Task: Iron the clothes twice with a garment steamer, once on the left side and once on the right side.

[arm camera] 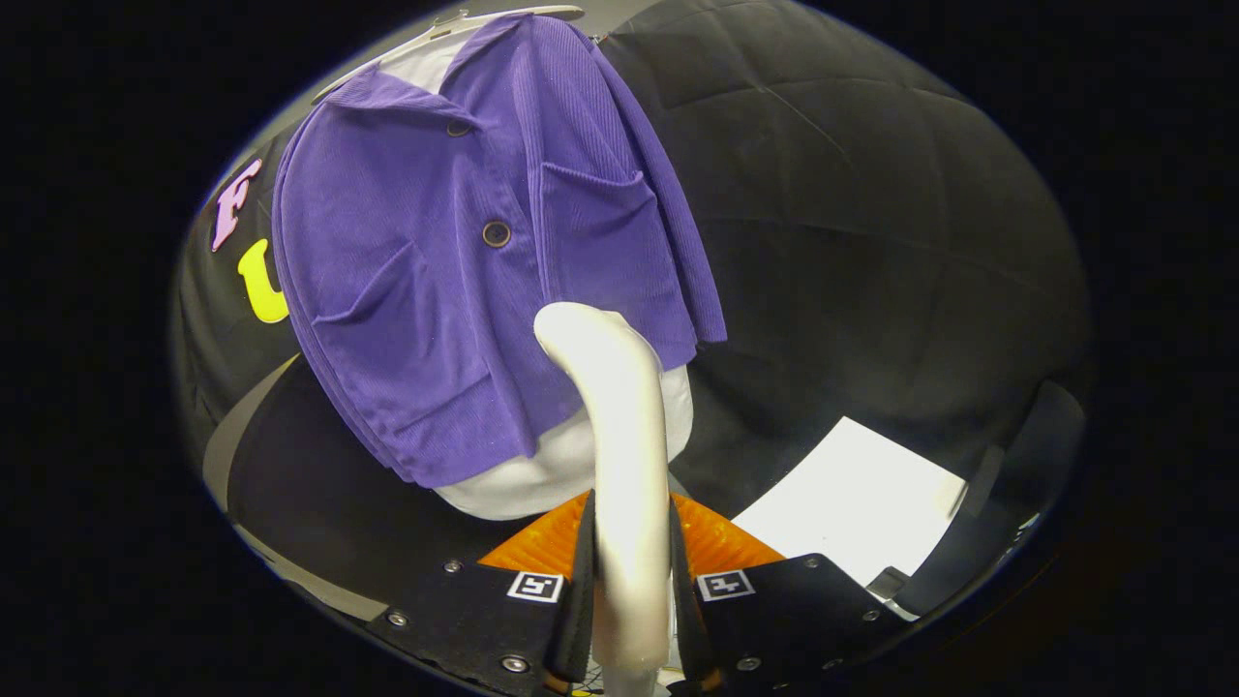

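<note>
You have no readable text, brand or number on anything here. The only sign-like marks are two small black-and-white square code tags, one (535, 586) on the left finger mount and one (724, 584) on the right, either side of the steamer handle (627, 465) that both fingers of your gripper (631, 620) press on. They carry patterns, not letters.

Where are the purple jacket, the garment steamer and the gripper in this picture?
purple jacket (416, 290): gripper view, on its front panel.
garment steamer (629, 465): gripper view, on its handle, clamped between the fingers.
gripper (631, 581): gripper view, midway between its fingertips.
</note>
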Action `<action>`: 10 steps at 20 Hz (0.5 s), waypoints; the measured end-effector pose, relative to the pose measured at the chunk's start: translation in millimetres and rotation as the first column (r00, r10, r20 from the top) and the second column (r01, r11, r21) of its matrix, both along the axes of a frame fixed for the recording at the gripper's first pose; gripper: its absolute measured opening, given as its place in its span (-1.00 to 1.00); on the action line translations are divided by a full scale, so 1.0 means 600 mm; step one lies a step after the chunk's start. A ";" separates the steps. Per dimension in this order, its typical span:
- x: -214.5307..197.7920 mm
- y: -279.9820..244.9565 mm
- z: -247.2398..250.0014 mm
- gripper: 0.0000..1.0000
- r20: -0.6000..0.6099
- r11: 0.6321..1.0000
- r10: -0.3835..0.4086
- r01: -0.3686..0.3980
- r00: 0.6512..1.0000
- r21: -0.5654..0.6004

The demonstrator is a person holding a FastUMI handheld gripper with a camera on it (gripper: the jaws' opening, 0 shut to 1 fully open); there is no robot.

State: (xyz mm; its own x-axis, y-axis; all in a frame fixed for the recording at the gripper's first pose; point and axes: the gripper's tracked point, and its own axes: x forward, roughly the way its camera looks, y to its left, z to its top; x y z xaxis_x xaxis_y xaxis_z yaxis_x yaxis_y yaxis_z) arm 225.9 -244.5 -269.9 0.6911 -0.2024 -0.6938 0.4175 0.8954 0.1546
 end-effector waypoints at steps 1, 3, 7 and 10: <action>-0.007 0.002 -0.009 -0.29 -0.011 1.000 0.001 -0.001 1.000 0.002; -0.029 0.010 -0.016 -0.29 -0.028 1.000 0.005 -0.005 1.000 0.006; -0.058 0.028 -0.007 -0.28 -0.027 1.000 0.024 -0.023 0.999 0.008; -0.084 0.050 0.014 -0.28 -0.008 0.999 0.042 -0.042 0.999 0.011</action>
